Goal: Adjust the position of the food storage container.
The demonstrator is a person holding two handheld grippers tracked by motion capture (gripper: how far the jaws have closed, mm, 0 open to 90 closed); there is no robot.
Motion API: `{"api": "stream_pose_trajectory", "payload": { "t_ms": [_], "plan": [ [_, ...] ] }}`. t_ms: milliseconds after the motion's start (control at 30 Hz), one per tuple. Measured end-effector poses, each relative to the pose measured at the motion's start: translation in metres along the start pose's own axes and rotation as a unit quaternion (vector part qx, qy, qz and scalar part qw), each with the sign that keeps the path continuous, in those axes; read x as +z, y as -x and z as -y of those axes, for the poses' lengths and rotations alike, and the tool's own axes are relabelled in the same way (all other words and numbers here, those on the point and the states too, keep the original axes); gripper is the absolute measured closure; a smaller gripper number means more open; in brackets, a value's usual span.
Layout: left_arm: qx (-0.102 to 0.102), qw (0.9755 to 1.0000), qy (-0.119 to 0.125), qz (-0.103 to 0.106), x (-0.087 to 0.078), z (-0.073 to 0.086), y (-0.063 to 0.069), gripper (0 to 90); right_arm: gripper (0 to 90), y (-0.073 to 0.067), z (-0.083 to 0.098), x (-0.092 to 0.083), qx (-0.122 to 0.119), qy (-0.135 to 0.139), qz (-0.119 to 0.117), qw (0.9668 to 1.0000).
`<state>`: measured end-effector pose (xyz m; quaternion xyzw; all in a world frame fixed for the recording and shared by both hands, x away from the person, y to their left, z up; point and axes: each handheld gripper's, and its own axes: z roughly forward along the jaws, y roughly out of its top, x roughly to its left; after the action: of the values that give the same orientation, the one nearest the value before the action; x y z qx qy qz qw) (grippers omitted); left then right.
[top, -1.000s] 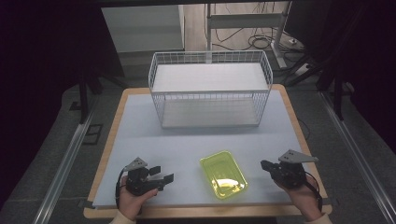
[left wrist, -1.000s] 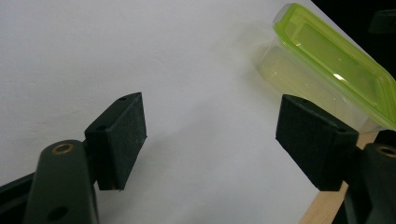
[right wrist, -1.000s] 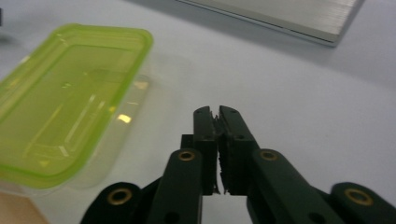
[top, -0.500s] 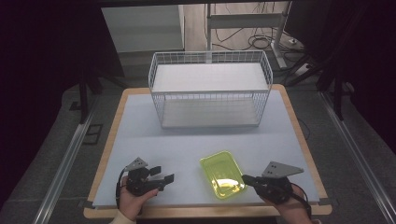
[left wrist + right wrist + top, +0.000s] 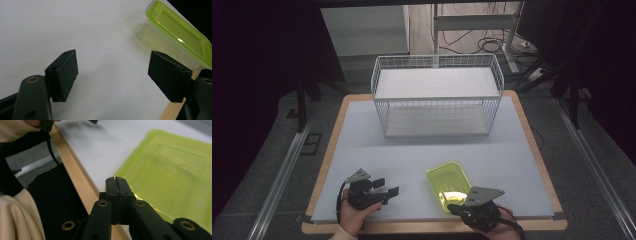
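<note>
A translucent yellow-green lidded container [image 5: 448, 184] lies flat near the front of the white table mat; it also fills the right of the right gripper view [image 5: 170, 170]. My right gripper [image 5: 453, 209] [image 5: 116, 182] is shut, its pads pressed together with nothing between them. Its tip sits at the container's near corner, by the table's front edge. My left gripper [image 5: 387, 187] [image 5: 115, 68] rests low over the mat to the left of the container, open and holding nothing. In the left gripper view the container [image 5: 180, 37] lies beyond the right jaw.
A white wire basket [image 5: 437, 95] with two levels stands at the back of the table. The wooden table edge [image 5: 75, 172] runs just under my right gripper. A beige sleeve [image 5: 17, 215] is at the left of the right gripper view.
My right gripper has slid left along the front edge, from the table's right side to the container's near corner. The left gripper and the container have stayed put.
</note>
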<state>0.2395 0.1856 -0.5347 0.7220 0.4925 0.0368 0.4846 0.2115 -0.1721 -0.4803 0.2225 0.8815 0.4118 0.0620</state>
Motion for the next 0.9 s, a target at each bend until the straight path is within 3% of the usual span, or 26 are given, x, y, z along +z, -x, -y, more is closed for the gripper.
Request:
{"api": "stream_pose_trajectory", "payload": {
  "t_ms": [167, 400, 700, 900],
  "plan": [
    [0.0, 1.0, 0.001, 0.0, 0.0, 0.0, 0.0, 23.5, 89.9, -0.011, -0.001, 0.015, -0.014, -0.021, -0.018, 0.9995],
    [0.002, 1.0, -0.001, 0.001, 0.0, 0.0, 0.0, 23.5, 89.9, -0.022, 0.0, 0.029, -0.036, -0.041, -0.013, 0.9984],
    [0.002, 1.0, -0.002, 0.003, 0.0, 0.001, 0.0, 23.3, 89.9, -0.017, 0.009, 0.028, -0.031, -0.054, 0.0, 0.9981],
    [0.004, 1.0, -0.005, 0.005, 0.001, 0.001, 0.0, 23.3, 89.9, -0.006, 0.021, 0.021, -0.017, -0.063, 0.017, 0.9977]
  ]
}}
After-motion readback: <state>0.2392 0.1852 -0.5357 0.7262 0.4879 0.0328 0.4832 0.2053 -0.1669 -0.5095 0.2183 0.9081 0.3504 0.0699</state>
